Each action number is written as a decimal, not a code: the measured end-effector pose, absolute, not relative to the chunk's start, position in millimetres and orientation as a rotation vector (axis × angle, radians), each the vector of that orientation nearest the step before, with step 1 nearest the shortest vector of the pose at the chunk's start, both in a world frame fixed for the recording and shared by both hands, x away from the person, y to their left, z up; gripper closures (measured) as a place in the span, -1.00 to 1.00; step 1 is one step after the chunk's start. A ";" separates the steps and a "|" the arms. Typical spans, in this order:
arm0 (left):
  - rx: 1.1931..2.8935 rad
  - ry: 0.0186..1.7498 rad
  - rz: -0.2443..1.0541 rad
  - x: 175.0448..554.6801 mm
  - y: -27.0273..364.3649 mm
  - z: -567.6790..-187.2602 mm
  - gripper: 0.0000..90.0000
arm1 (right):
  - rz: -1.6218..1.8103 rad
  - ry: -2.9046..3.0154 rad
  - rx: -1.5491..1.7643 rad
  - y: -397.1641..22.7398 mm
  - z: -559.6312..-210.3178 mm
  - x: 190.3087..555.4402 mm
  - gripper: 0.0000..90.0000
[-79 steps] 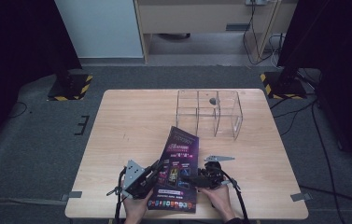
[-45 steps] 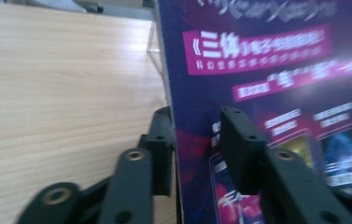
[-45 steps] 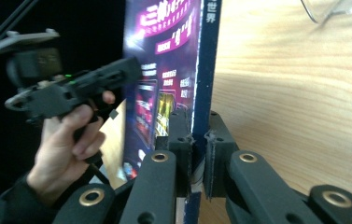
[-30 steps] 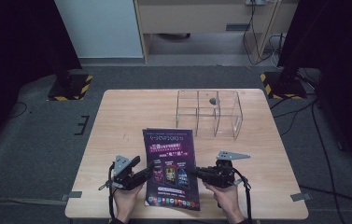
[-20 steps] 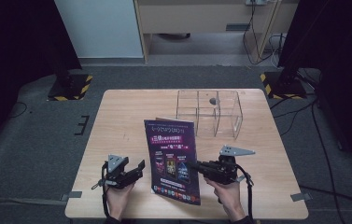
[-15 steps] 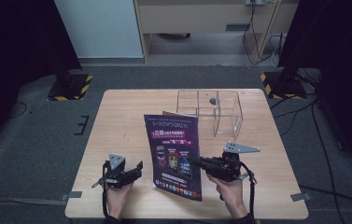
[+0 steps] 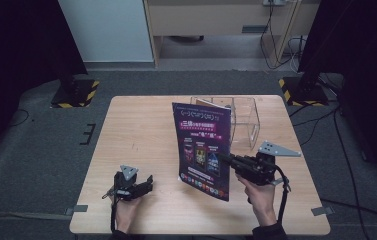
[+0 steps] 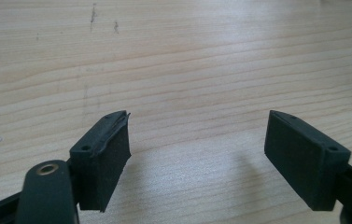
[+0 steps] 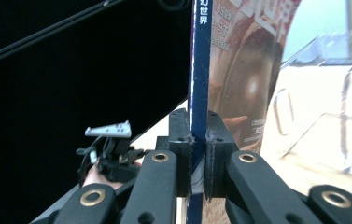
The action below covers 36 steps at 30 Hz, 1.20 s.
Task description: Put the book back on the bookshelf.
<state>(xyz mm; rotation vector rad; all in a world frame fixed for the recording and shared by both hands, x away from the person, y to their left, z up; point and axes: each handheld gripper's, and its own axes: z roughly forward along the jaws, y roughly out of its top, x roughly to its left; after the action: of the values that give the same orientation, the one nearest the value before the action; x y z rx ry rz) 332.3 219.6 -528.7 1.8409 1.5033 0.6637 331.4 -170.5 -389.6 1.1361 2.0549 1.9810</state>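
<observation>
A magazine with a dark purple cover stands nearly upright above the middle of the light wooden desk, its lower edge close to the desk top and its top leaning toward the far side. I hold it by its right edge with my right gripper, whose jaws are clamped together on it. In the right gripper view the magazine runs straight up between my two black jaws, edge on, with a blue spine strip bearing white characters and a reddish-brown printed page curving off to the right.

Just behind the magazine, toward the far side of the desk, sits a clear plastic organizer with open compartments. Its transparent walls also appear to the right in the right gripper view.

My left gripper rests low near the front left part of the desk, well apart from the magazine, held in my left hand. Its jaws stand wide apart with nothing between them. In the left gripper view they frame bare wood grain.

My right hand comes in from the near edge of the desk, and a grey three-cornered plate sits on top of the right gripper.
</observation>
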 end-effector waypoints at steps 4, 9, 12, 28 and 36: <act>1.856 1.513 0.683 334.6 219.4 -531.2 -0.53 | 1.965 2.011 1.138 -181.5 -380.0 332.5 0.88; 1.894 1.519 0.687 337.1 217.1 -534.4 -0.55 | 1.958 1.957 1.147 -193.7 -371.0 335.2 0.88; 1.898 1.519 0.691 337.3 216.4 -534.4 -0.56 | 1.956 1.930 1.155 -200.3 -367.2 336.7 0.88; 1.888 1.543 0.673 339.4 218.0 -535.0 -0.66 | 1.902 1.815 1.218 -237.1 -352.2 343.2 0.88; 1.890 1.544 0.672 339.6 217.5 -535.1 -0.67 | 1.874 1.758 1.263 -254.5 -349.9 348.5 0.88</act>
<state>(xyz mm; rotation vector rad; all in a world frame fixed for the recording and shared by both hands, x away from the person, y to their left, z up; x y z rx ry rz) 339.6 217.5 -535.1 1.8901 1.5436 0.6718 348.5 -254.5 -349.9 1.2632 1.7575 1.8743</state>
